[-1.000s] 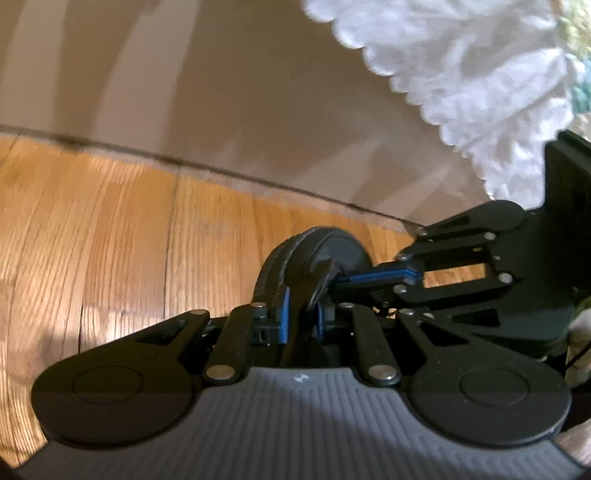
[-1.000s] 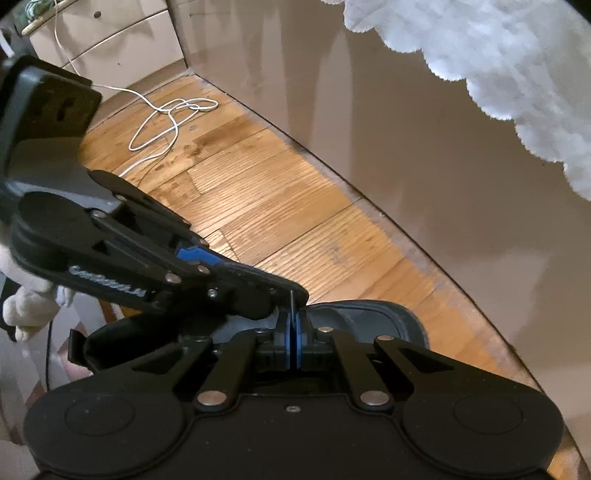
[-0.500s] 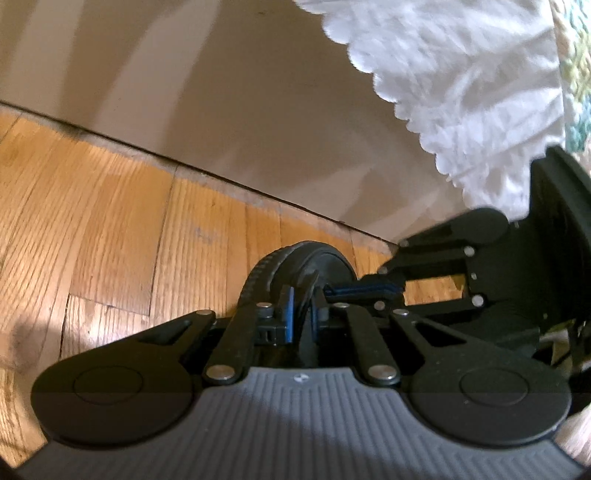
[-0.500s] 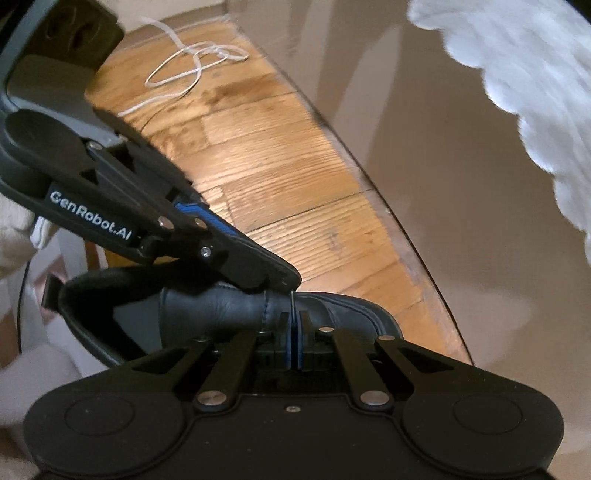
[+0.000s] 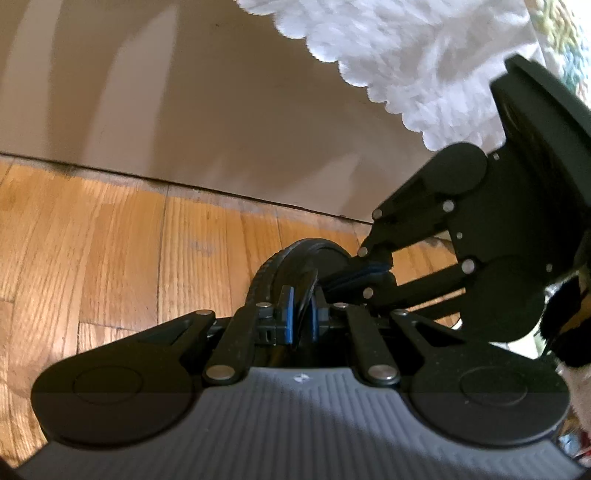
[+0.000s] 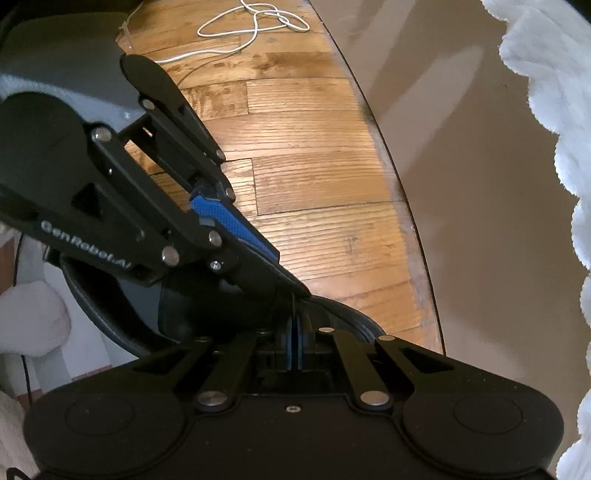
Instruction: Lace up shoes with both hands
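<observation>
In the left wrist view, the left claw (image 5: 300, 314) sits nearest, its blue pads drawn narrow around a dark strip of the black shoe (image 5: 295, 266); whether that strip is a lace or part of the upper cannot be told. The shoe stands on the wooden floor (image 5: 110, 258), its ribbed sole edge curving just past the fingertips. The right claw (image 5: 369, 275) reaches in from the right, its tips touching the shoe beside the left one. Bare boards lie open to the left; farther off the floor ends at a tan panel (image 5: 184, 110), with a white scalloped cover (image 5: 406, 55) hanging above.

The right wrist view shows the right claw (image 6: 294, 347) pressed nearly closed on a thin dark lace (image 6: 293, 306) rising between its pads. The left claw (image 6: 291, 286) crosses in from the left, over the shoe's (image 6: 177, 306) open collar and smooth dark leather. Only this view shows a white cable (image 6: 255, 22) looped on the far floor (image 6: 314, 184), and the panel (image 6: 480, 221) closing in along the right.
</observation>
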Available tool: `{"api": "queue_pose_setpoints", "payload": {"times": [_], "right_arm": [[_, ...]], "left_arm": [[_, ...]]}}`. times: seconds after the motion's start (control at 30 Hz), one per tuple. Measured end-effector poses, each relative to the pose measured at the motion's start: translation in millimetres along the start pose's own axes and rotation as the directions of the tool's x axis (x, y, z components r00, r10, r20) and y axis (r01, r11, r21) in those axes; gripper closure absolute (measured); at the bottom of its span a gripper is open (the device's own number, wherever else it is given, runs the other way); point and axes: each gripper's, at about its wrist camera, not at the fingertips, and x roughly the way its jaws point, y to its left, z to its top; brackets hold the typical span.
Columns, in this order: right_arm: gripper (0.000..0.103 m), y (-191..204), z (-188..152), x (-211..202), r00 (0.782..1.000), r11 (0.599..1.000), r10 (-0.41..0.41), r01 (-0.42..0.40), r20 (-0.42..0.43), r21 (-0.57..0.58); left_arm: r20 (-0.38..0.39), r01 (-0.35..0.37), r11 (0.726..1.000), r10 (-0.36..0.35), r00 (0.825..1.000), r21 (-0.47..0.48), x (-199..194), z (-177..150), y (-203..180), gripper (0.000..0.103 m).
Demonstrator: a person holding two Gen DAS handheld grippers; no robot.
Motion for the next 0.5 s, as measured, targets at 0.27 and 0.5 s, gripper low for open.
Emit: {"api": "queue_pose_setpoints", "payload": {"times": [0.27,0.5], "right_arm": [[0.098,-13,-13,-5,0.992,0.988,0.056,-0.072,0.115,0.140],[0.098,-8,-23,-5,0.971,0.971,0.045,-0.098,0.234,0.220]], "left_arm": [[0.012,-0.032,0.994,0.031,0.999,0.102,-2,-3,-12,0.095],[0.016,-0.069,0.968,0.067,0.998,0.240,-4,-6,-24,0.095]]}}
